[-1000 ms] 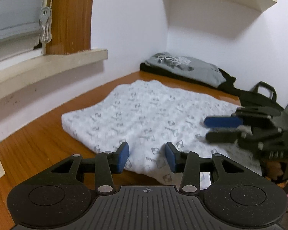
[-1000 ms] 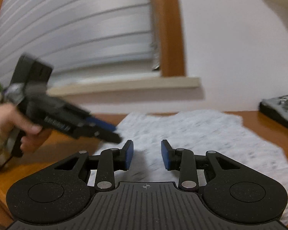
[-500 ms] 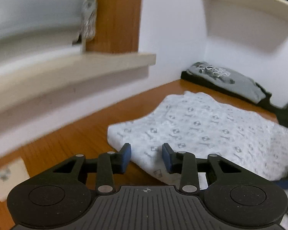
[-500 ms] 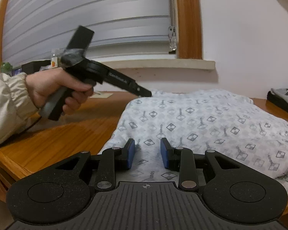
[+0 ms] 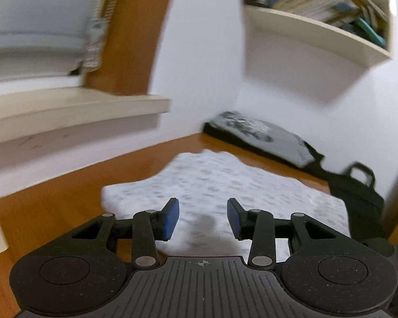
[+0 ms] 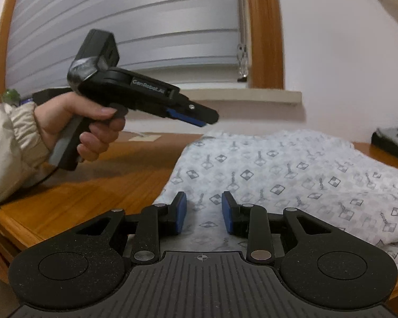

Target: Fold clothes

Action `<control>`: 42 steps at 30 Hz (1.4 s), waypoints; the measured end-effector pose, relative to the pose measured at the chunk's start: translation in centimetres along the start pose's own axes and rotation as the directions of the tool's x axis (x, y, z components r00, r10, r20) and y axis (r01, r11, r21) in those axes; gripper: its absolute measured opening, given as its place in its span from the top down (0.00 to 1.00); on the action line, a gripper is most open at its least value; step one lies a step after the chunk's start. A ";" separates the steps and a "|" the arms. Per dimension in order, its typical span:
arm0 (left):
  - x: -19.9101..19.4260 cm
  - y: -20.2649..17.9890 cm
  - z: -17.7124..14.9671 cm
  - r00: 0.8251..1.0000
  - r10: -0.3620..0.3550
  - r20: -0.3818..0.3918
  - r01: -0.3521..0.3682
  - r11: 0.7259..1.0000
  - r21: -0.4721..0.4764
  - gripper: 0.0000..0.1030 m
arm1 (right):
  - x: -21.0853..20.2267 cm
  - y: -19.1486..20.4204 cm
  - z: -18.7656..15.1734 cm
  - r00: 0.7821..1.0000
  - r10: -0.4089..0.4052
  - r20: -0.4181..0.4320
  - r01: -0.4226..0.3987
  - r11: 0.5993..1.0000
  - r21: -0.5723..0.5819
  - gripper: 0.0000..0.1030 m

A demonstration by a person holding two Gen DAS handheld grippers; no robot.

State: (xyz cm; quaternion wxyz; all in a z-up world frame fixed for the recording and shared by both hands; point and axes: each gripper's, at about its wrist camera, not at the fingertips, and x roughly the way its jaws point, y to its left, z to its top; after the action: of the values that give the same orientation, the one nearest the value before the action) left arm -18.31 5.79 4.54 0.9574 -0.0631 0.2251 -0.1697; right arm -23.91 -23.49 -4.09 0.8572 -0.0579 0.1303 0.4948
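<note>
A white garment (image 5: 225, 182) printed with small grey diamonds lies folded flat on the wooden table (image 5: 53, 206). My left gripper (image 5: 203, 206) hovers above the garment's left edge; its jaws are opening and nothing is between them. In the right wrist view a hand (image 6: 87, 122) holds the left gripper (image 6: 207, 119) in the air, apart from the garment (image 6: 291, 169). My right gripper (image 6: 204, 201) stands open just over the garment's near corner, with only cloth behind the gap.
A folded grey printed shirt (image 5: 257, 135) on dark clothes lies at the far wall. A black bag (image 5: 358, 193) sits to its right. A wall shelf with books (image 5: 318, 26) hangs above. The window sill (image 6: 238, 96) juts out on the left.
The left gripper lifted off the garment's left edge and now hangs in the air beside it, turned more toward the far corner. The right gripper settled lower at the near corner.
</note>
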 end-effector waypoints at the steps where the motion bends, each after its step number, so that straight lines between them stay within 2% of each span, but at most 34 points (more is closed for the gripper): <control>1: 0.3 -0.4 -0.2 1.000 -0.004 -0.018 0.005 1.000 0.016 0.58 | 0.1 -0.2 0.1 1.000 0.008 -0.003 -0.008 1.000 0.007 0.70; 4: 1.5 -0.8 -0.8 0.996 0.013 -0.086 -0.010 0.999 0.044 0.58 | 0.0 -0.9 0.7 0.999 0.034 -0.019 -0.034 0.999 -0.007 0.70; 6: 1.7 -0.5 -1.1 0.994 0.014 -0.108 -0.010 0.999 0.033 0.58 | -1.0 -2.0 1.5 1.000 0.020 -0.002 -0.020 1.000 -0.014 0.71; 9: 2.2 0.3 -1.5 0.989 0.023 -0.143 -0.021 1.000 0.017 0.58 | -3.5 -5.4 3.1 0.994 -0.091 0.056 0.091 0.996 0.003 0.71; 11: 2.5 0.3 -1.9 0.986 0.053 -0.157 -0.047 0.998 0.040 0.58 | -4.6 -8.4 3.8 0.986 -0.157 0.055 0.155 0.987 0.044 0.70; 15: 2.5 0.2 -2.0 0.986 0.061 -0.158 -0.055 0.998 0.042 0.58 | -5.1 -12.2 3.5 0.962 -0.271 0.020 0.271 0.962 0.036 0.70; 19: 2.6 0.5 -1.9 0.986 0.050 -0.159 -0.046 0.999 0.026 0.58 | -4.7 -14.2 1.1 0.966 -0.258 -0.032 0.259 0.965 0.043 0.71; 21: 2.6 0.5 -1.9 0.986 0.048 -0.159 -0.045 0.999 0.023 0.58 | -4.8 -14.3 0.7 0.968 -0.252 -0.014 0.253 0.966 0.054 0.71; 25: 2.6 0.9 -1.9 0.988 0.037 -0.153 -0.037 0.999 0.002 0.58 | -4.8 -14.5 0.9 0.971 -0.237 -0.041 0.238 0.970 0.051 0.70; 30: 1.8 1.9 -1.5 0.992 0.029 -0.121 -0.041 0.995 -0.093 0.56 | -4.8 -15.0 1.9 0.976 -0.204 -0.075 0.208 0.977 0.052 0.69; 33: 1.4 1.7 -1.3 0.992 0.051 -0.114 -0.062 0.994 -0.091 0.49 | -4.9 -16.0 3.3 0.979 -0.186 -0.086 0.192 0.979 0.063 0.58; 36: 1.4 1.5 -1.3 0.991 0.063 -0.115 -0.074 0.992 -0.098 0.45 | -4.6 -17.9 4.6 0.979 -0.175 -0.107 0.183 0.981 0.063 0.57; 39: 1.3 1.5 -1.6 0.990 0.069 -0.121 -0.084 0.988 -0.129 0.44 | -3.2 -21.2 6.0 0.979 -0.118 -0.167 0.137 0.985 0.107 0.48; 42: 1.1 1.8 -1.9 0.988 0.079 -0.129 -0.103 0.977 -0.189 0.43 | -1.0 -25.1 6.7 0.971 -0.058 -0.233 0.100 0.980 0.173 0.48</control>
State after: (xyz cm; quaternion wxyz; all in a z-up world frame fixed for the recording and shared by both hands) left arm -17.68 6.98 2.08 0.9380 -0.1357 0.3007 -0.1063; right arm -1.57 -35.46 1.85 0.8575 -0.0401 0.2697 0.4363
